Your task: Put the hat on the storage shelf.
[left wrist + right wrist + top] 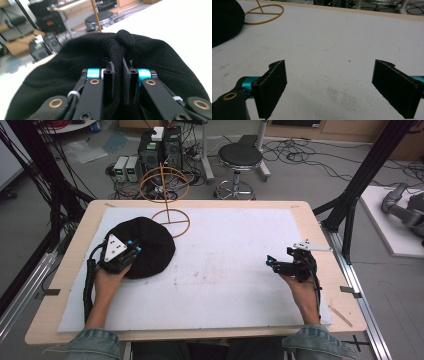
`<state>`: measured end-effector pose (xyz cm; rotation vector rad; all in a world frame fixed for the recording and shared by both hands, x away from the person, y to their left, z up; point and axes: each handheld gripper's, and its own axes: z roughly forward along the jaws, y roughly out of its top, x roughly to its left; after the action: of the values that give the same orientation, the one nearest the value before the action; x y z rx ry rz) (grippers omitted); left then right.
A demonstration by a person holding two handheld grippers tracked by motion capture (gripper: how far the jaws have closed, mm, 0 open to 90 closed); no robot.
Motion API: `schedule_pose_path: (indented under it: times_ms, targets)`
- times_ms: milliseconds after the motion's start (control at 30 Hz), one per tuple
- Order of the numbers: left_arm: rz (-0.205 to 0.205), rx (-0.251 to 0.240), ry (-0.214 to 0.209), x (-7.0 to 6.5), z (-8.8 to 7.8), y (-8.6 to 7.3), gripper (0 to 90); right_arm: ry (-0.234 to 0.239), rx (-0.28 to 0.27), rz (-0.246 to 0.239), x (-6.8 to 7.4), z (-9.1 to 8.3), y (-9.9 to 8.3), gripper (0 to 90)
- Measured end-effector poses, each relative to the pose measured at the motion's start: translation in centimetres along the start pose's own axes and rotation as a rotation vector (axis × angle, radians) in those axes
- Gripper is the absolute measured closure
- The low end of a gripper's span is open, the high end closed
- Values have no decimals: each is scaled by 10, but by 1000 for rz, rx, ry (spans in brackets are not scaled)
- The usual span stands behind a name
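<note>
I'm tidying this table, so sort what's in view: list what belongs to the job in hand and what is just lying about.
In the job:
- black hat, a fold of it pinched
- left gripper, shut on that fold
- wire hat stand, just behind the hat, probably its destination

Lying about:
- right gripper, open over the bare white mat
- black stool on the floor
- computer boxes and cables beyond the table

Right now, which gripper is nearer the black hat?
Left. The left gripper is shut on a fold of the black hat at its near edge. The right gripper is well off to the hat's right over the white mat, jaws open, holding nothing.
</note>
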<state>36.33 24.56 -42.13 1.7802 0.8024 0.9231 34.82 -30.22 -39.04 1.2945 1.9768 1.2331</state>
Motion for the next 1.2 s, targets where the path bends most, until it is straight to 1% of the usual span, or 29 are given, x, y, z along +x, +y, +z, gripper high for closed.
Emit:
schedule_pose_path:
  times_ms: [33, 100, 200, 267, 400, 533, 600, 1000, 1200]
  targets:
    - [13, -8, 3, 0, -2, 1, 830, 1, 0, 1, 0, 0, 0, 123]
    - [20, -18, 11, 0, -5, 2, 837, 2, -1, 3, 0, 0, 0, 123]
    - [19, -38, 11, 2, -9, 4, 849, 1, 1, 8, 0, -1, 0, 123]
    - [11, -55, 13, 4, -12, 6, 850, 1, -1, 5, 0, -1, 0, 123]
    - [6, -88, 23, 8, -20, 10, 850, 1, -5, 8, -1, -2, 0, 123]
    - [14, -90, 29, 10, -25, 13, 851, 2, -10, 9, -2, -3, 0, 123]
    - [8, -93, 34, 11, -27, 16, 851, 0, -13, 5, -2, -3, 1, 124]
    - [-15, -172, 88, 22, -52, 33, 852, 0, -22, 21, -4, -6, 2, 124]
    - [-6, -200, 101, 26, -62, 41, 852, -3, -27, 24, -4, -8, 2, 124]
